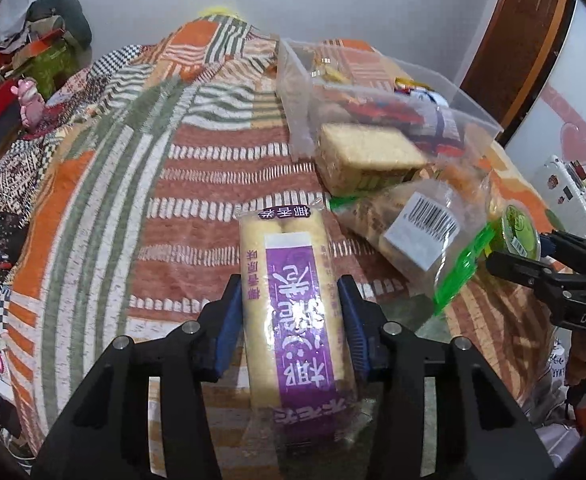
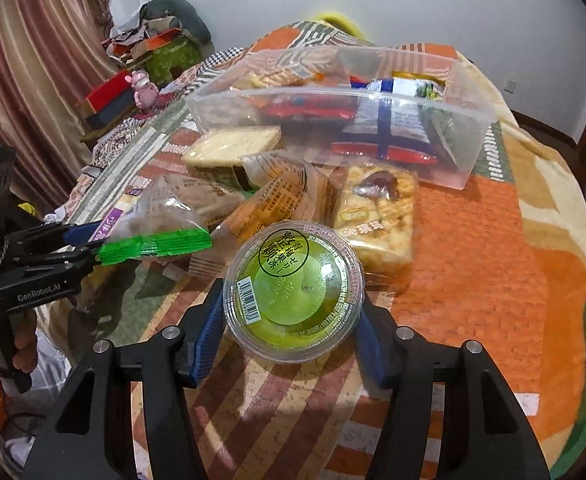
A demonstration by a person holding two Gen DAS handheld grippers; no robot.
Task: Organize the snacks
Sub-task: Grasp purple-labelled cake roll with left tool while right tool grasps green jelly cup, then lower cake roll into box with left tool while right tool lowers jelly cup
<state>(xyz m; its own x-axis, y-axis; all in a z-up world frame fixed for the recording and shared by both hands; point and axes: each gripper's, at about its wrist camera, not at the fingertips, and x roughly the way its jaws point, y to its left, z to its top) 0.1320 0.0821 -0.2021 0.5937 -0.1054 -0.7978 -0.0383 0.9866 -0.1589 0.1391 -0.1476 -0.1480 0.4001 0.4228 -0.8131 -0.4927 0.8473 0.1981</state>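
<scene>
My left gripper [image 1: 291,312] is shut on a purple-labelled pack of rice rolls [image 1: 293,300], held above the patterned blanket [image 1: 153,184]. My right gripper [image 2: 291,312] is shut on a clear cup of green jelly [image 2: 293,292], which also shows at the right in the left wrist view [image 1: 519,230]. A clear plastic bin [image 2: 465,160] holds several snack packets at the back. In front of it lie a sponge cake slice [image 2: 233,146], a green-edged bag of bread [image 2: 181,216], an orange-printed bag [image 2: 285,196] and a crispy bar pack [image 2: 381,220].
A cluttered side table with a pink figurine [image 2: 145,88] and red box [image 2: 109,94] stands at the far left by a curtain [image 2: 33,100]. A white fridge [image 1: 565,152] is at the right. Bare orange blanket [image 2: 493,260] lies right of the snacks.
</scene>
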